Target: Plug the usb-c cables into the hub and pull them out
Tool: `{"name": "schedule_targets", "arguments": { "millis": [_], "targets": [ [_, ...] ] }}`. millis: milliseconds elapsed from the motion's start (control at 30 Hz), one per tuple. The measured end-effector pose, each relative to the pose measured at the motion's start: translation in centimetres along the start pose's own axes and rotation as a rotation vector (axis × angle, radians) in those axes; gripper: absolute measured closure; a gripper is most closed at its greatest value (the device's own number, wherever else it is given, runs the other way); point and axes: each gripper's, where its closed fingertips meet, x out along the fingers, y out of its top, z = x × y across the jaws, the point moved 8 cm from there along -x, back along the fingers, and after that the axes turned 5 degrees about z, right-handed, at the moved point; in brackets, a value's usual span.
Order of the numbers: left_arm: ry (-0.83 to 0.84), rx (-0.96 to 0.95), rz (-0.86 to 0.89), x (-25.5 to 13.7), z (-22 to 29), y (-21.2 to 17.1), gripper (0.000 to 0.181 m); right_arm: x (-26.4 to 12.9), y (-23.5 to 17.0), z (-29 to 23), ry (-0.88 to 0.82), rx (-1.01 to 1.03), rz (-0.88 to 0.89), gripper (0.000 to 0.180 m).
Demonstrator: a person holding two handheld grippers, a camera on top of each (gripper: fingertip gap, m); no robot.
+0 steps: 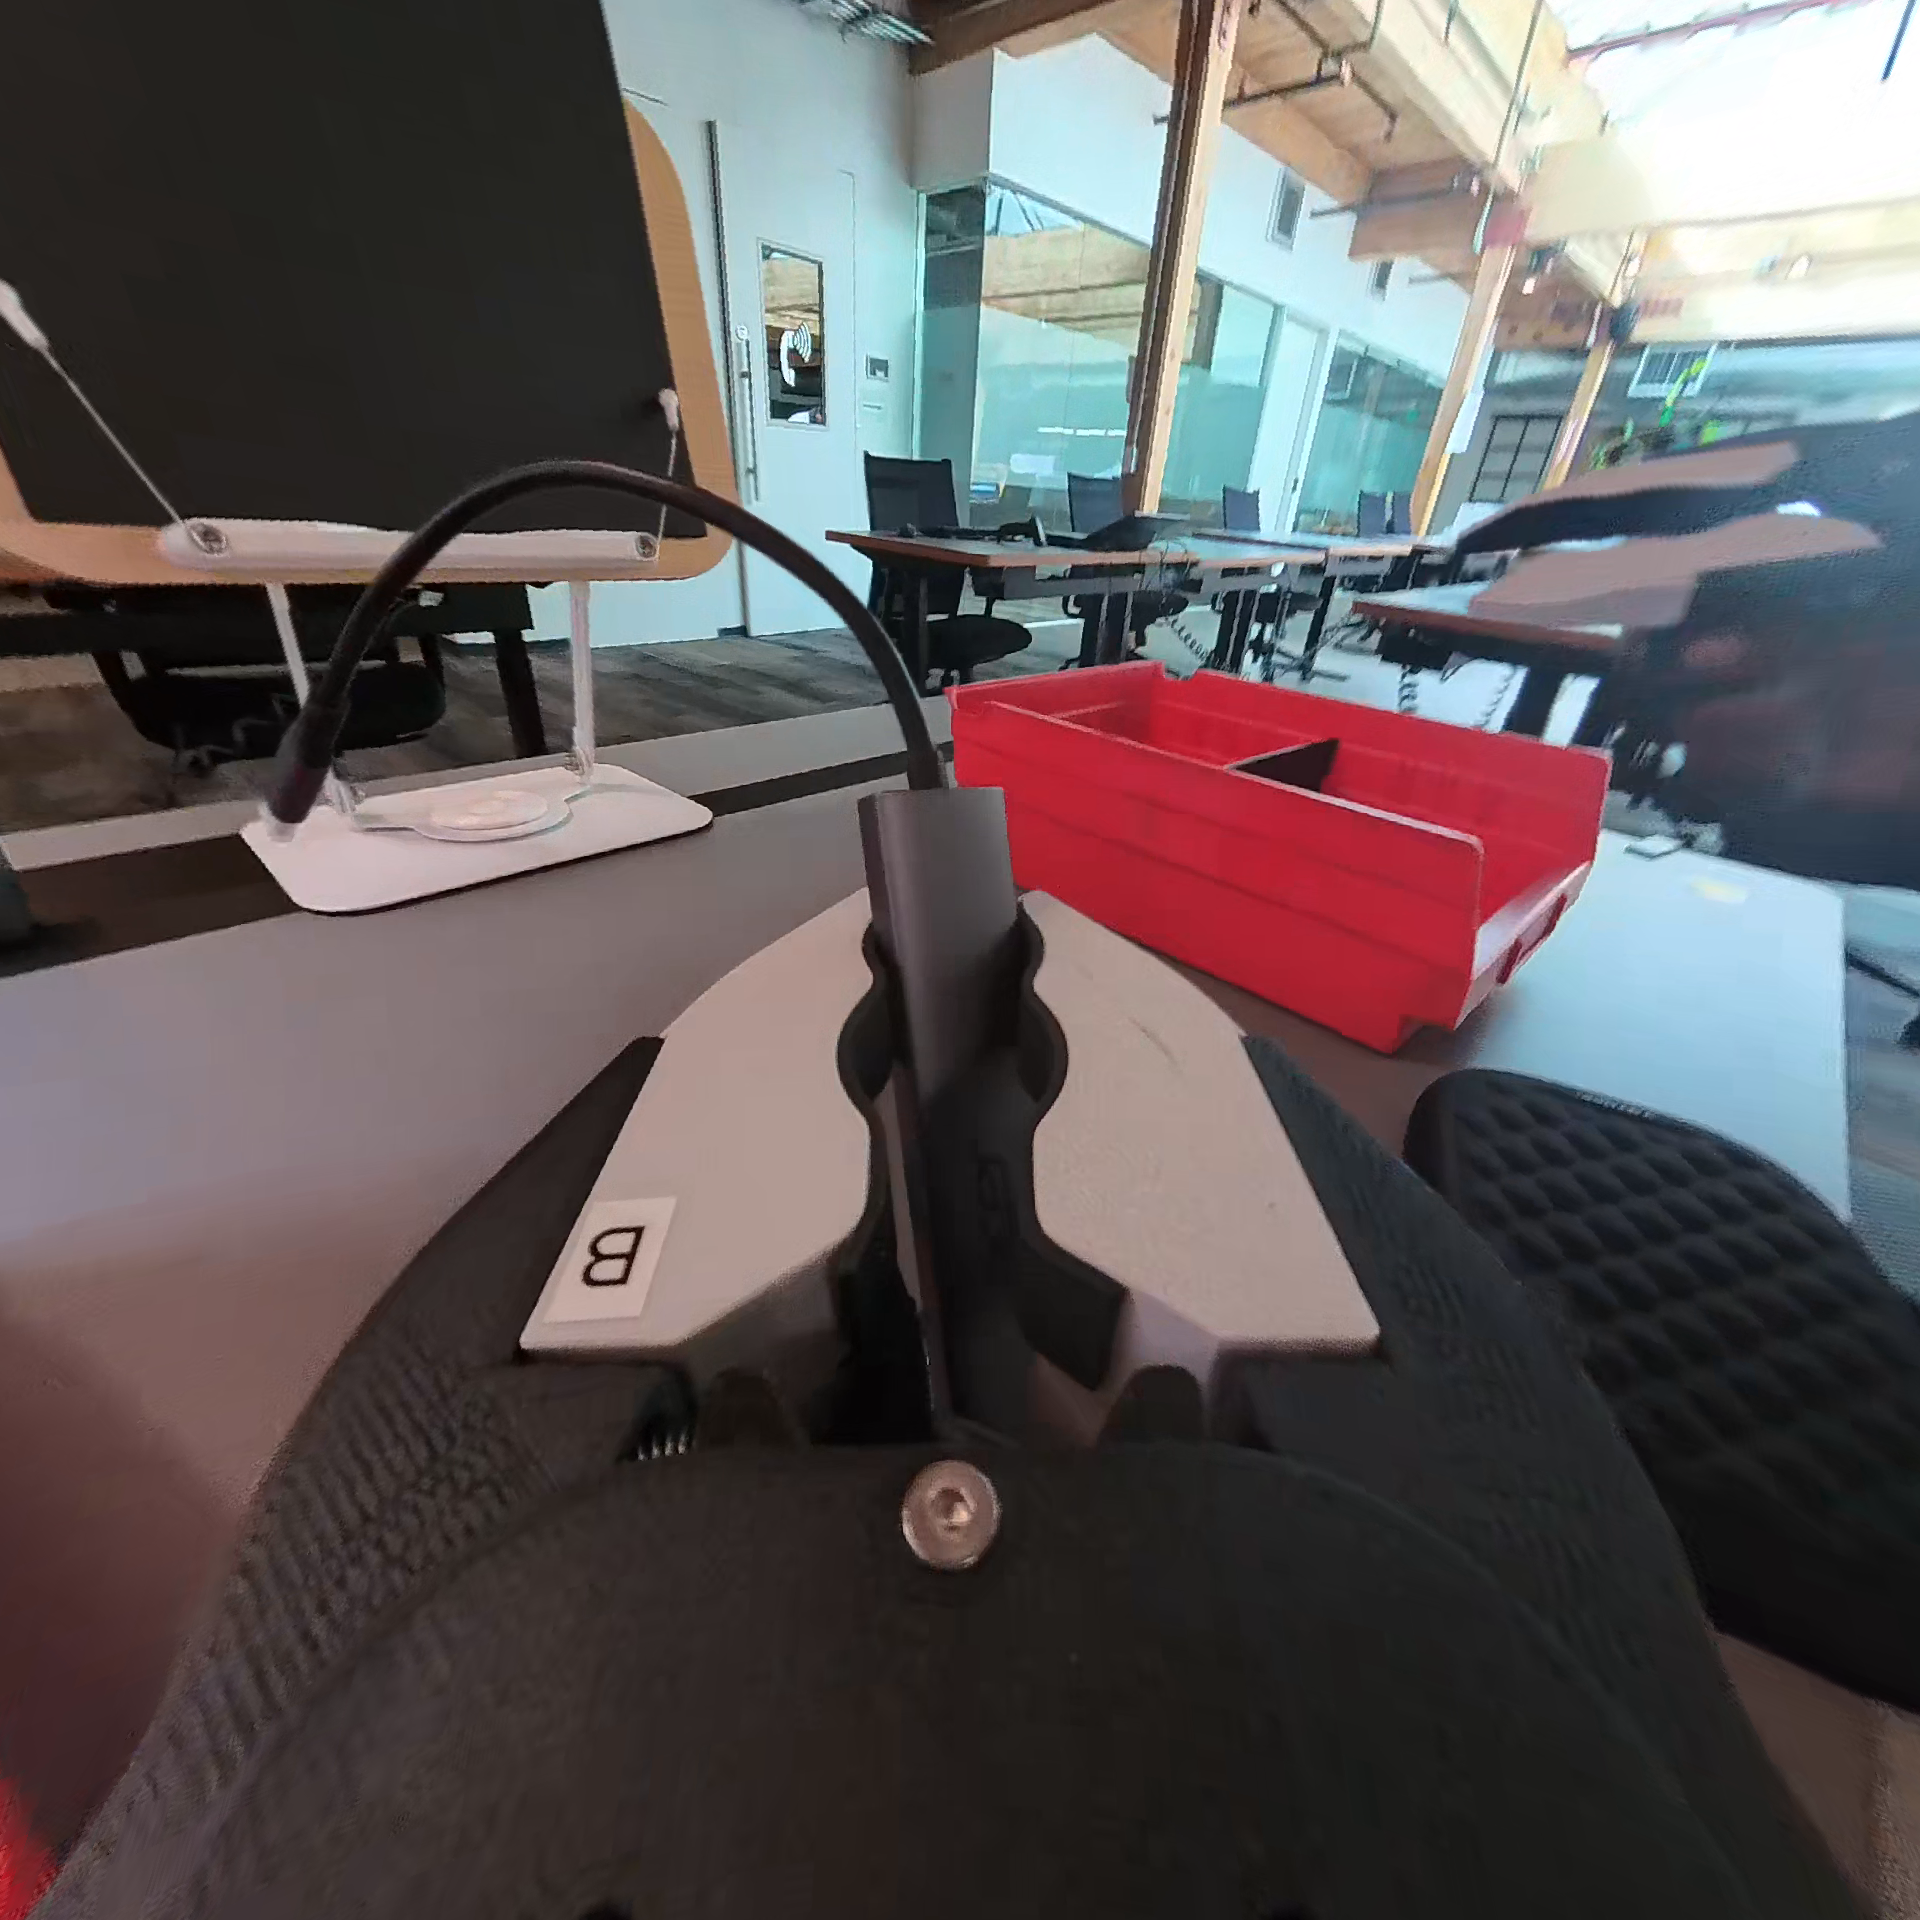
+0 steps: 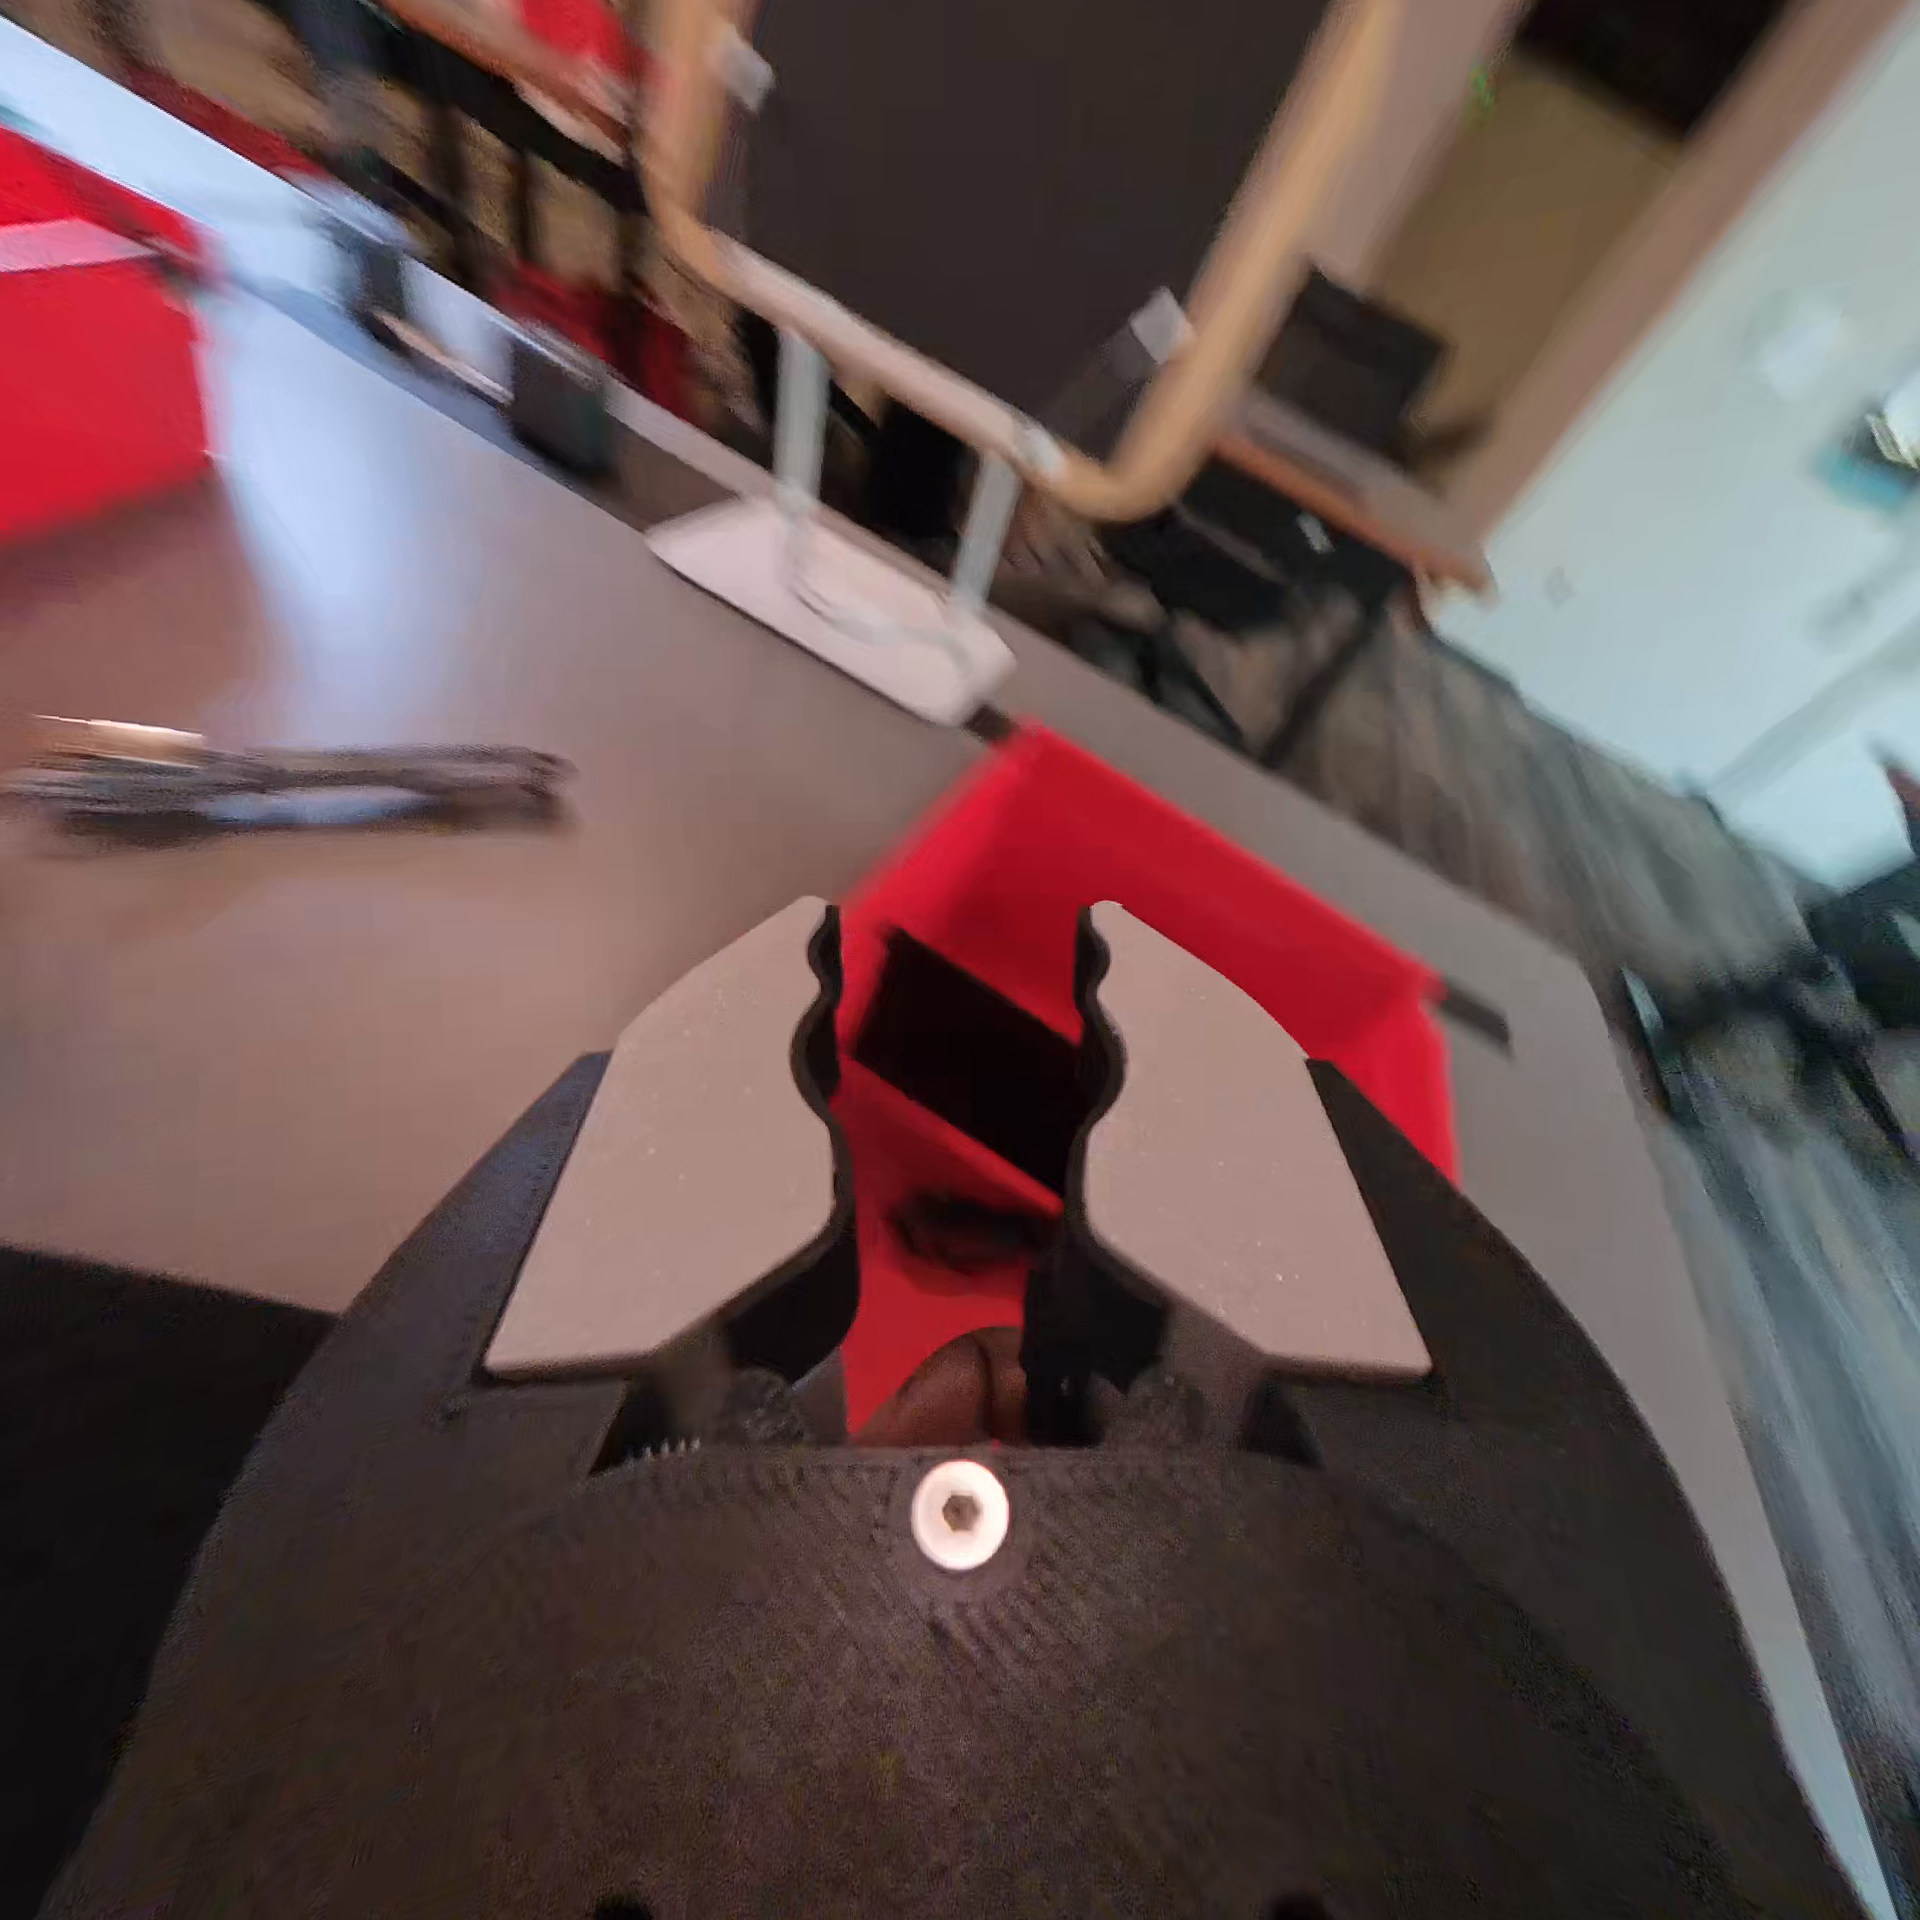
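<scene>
Over on the left side of the grey table (image 1: 312, 1039), a white stand (image 1: 478, 831) sits at the far edge, and the plug end of the hub's short black lead (image 1: 623, 499) dangles just above its base. That lead arches up and back down into the hub (image 1: 940, 935), a slim dark grey bar clamped edge-up between the left gripper (image 1: 943, 935) fingers, which are closed tight on it and holding it clear above the table. Moving right, a red bin (image 1: 1299, 831) rests on the table, a black divider across its middle. Further right again, blurred in the left wrist view, is the right gripper (image 2: 956, 997); its own view is smeared, tilted, and looks down into the red bin (image 2: 1195, 914). Its fingers (image 2: 707, 1122) stand parted with nothing between them. Something dark lies on the bin floor below, too blurred to name.
</scene>
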Motion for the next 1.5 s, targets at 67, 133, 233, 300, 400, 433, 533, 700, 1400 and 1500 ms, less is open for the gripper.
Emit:
{"name": "schedule_targets", "arguments": {
  "millis": [67,133,233,300,400,433,533,700,1400,1500],
  "targets": [
    [-0.016,-0.07,0.027,-0.2,-0.3,0.2,0.161,-0.5,2.2,-3.3,0.176,-0.077,0.153,0.137],
    [-0.038,-0.14,0.051,-0.4,-0.6,0.3,0.161,-0.7,3.5,-7.1,0.369,-0.155,0.249,0.137],
    [-0.05,-0.212,0.065,-0.5,-1.0,0.3,0.162,-0.1,4.0,-13.2,0.591,-0.279,0.291,0.139],
    [-0.042,-0.21,0.06,-0.5,-1.0,0.2,0.162,0.9,3.7,-16.9,0.651,-0.358,0.277,0.141],
    [-0.046,-0.189,0.038,-0.3,-0.7,0.1,0.162,2.8,2.2,-21.7,0.625,-0.524,0.253,0.144],
    [-0.051,-0.183,0.028,-0.2,-0.6,0.1,0.162,3.3,1.6,-23.0,0.6,-0.588,0.258,0.144],
    [-0.076,-0.177,0.0,-0.1,-0.3,-0.1,0.162,4.3,0.4,-25.5,0.523,-0.712,0.285,0.148],
    [-0.164,-0.202,-0.044,0.3,0.4,-0.5,0.163,5.2,-0.7,-26.1,0.471,-0.783,0.266,0.152],
    [-0.265,-0.246,-0.058,0.4,1.0,-0.6,0.16,6.1,-2.3,-25.6,0.416,-0.888,0.195,0.169],
    [-0.231,-0.198,-0.02,0.4,1.0,-0.2,0.133,6.0,-1.3,-25.0,0.383,-0.76,0.231,0.169]
  ]
}}
